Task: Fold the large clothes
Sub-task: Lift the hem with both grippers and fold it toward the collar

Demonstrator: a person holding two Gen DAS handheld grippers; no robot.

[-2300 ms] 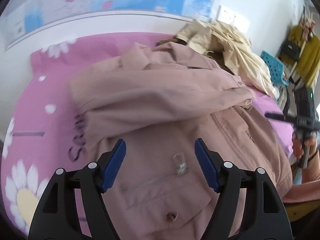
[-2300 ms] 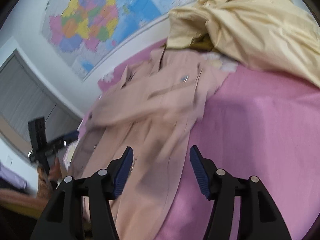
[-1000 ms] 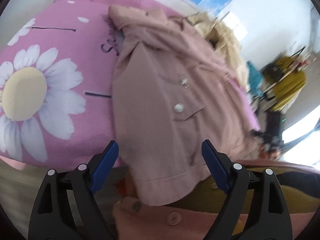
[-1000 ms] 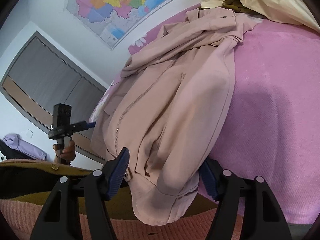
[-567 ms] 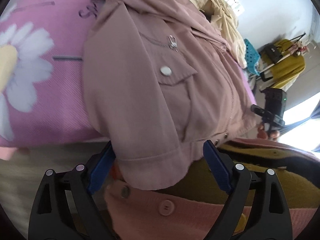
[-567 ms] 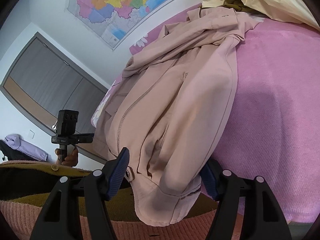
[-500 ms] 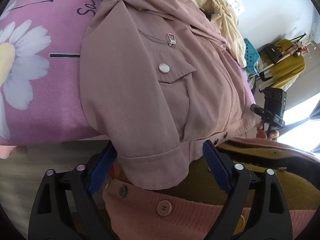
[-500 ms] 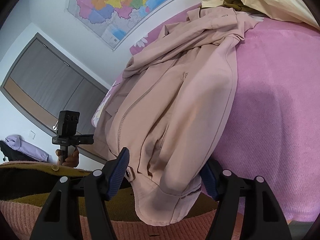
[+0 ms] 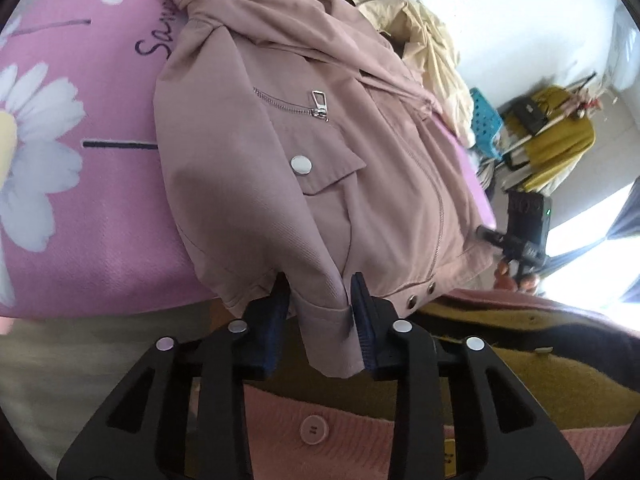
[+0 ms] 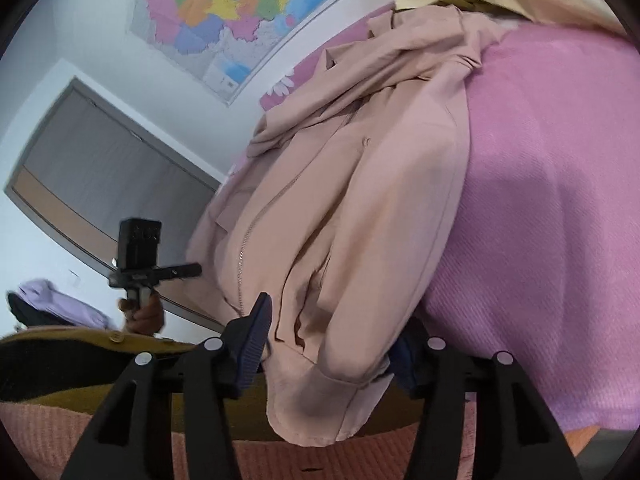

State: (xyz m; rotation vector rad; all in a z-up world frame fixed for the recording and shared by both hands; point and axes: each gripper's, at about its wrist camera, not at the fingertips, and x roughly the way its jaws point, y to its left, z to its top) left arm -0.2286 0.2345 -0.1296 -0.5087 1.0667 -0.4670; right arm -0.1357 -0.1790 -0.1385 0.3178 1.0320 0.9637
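Blue-padded, the left gripper [image 9: 320, 308] pinches the hem of the pink jacket [image 9: 288, 152] at the bed's [image 9: 80, 208] near edge. Across the hem, the right gripper [image 10: 332, 340] stands wider around a bunched corner; its right pad is hidden by cloth, so I cannot tell if it grips. Both point up along the bed. Dark script on the pink blanket [image 9: 154, 42] reads "Sa", the rest covered.

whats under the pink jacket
The dusty-pink zip jacket lies on a pink daisy-print bedspread, its hem hanging over the bed's edge. The bedspread beneath the jacket is covered; anything else there cannot be seen.
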